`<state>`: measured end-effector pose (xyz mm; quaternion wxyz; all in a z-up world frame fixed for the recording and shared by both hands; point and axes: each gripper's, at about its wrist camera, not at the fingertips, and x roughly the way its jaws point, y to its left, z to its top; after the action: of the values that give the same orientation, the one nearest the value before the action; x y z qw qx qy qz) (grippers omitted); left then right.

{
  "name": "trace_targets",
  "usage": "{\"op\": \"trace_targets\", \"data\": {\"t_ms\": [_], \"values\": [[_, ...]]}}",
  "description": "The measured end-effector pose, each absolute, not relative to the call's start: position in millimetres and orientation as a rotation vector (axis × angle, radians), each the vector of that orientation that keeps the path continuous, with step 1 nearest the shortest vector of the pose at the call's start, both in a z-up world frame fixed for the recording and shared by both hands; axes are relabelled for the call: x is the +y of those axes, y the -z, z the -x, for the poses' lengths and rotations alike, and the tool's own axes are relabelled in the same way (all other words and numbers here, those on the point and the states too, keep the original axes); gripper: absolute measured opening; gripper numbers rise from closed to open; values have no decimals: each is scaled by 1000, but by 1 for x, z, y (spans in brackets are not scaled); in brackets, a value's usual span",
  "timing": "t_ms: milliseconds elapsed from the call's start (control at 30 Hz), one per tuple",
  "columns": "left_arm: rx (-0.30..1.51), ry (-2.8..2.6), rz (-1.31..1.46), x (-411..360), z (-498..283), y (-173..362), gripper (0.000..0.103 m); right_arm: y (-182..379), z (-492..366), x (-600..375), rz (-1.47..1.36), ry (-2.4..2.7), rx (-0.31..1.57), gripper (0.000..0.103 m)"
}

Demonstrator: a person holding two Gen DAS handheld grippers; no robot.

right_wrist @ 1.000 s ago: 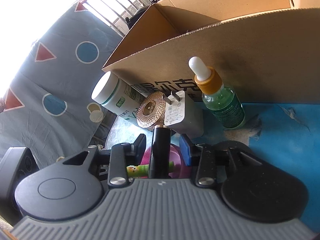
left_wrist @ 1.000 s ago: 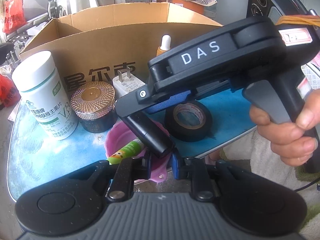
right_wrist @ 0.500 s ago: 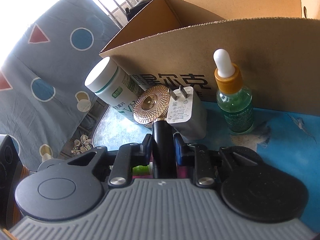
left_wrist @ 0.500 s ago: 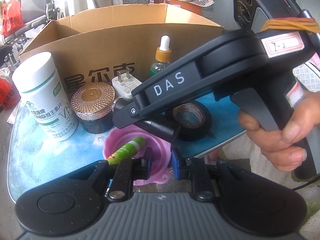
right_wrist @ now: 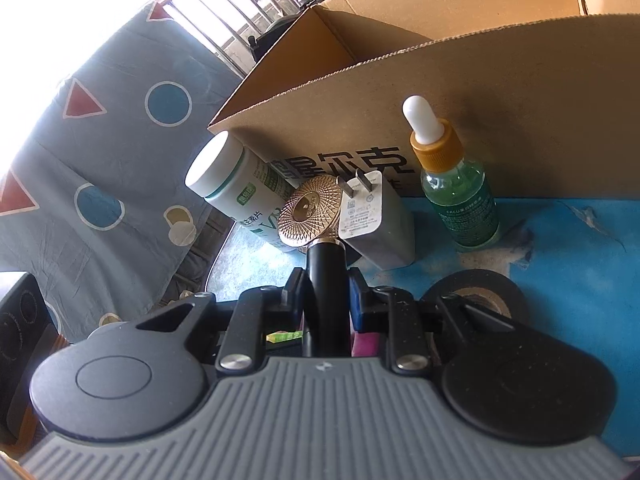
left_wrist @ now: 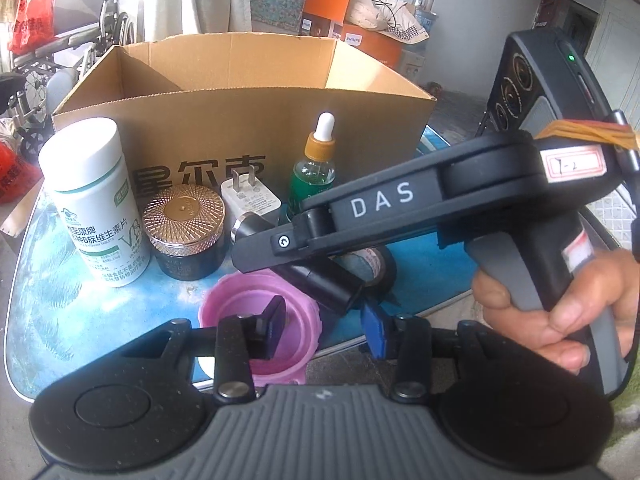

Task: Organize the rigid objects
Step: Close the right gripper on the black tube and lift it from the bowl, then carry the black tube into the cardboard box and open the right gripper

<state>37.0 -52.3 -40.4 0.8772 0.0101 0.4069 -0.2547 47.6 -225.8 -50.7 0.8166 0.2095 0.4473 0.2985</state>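
My right gripper [right_wrist: 326, 294] is shut on a black cylinder [right_wrist: 325, 272] with a silver end, held pointing towards the cardboard box [right_wrist: 440, 92]. From the left wrist view the same right gripper [left_wrist: 256, 252] reaches in from the right, clamping the black cylinder [left_wrist: 320, 284] above a pink bowl [left_wrist: 224, 304]. A hand [left_wrist: 560, 308] grips its handle. Just below the cylinder is my left gripper [left_wrist: 322, 330], jaws opening, with nothing pressed between the pads.
On the blue table [left_wrist: 48, 304] in front of the box [left_wrist: 240, 120] stand a white pill bottle [left_wrist: 96, 200], a gold-lidded jar [left_wrist: 184, 228], a white charger plug [left_wrist: 250, 198], a green dropper bottle [left_wrist: 314, 172] and a black tape roll [right_wrist: 480, 296].
The left gripper let go of the black cylinder and spread its jaws. The right gripper shut on the cylinder and now carries it alone.
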Motion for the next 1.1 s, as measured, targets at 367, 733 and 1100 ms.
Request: {"op": "trace_targets", "data": {"t_ms": [367, 733, 1100], "values": [[819, 530, 7, -49, -40, 34, 42, 43, -44, -232, -463, -619, 910, 21], [691, 514, 2, -28, -42, -29, 42, -19, -40, -213, -426, -679, 820, 21], [745, 393, 17, 1, -157, -70, 44, -58, -179, -172, -489, -656, 951, 21]]}}
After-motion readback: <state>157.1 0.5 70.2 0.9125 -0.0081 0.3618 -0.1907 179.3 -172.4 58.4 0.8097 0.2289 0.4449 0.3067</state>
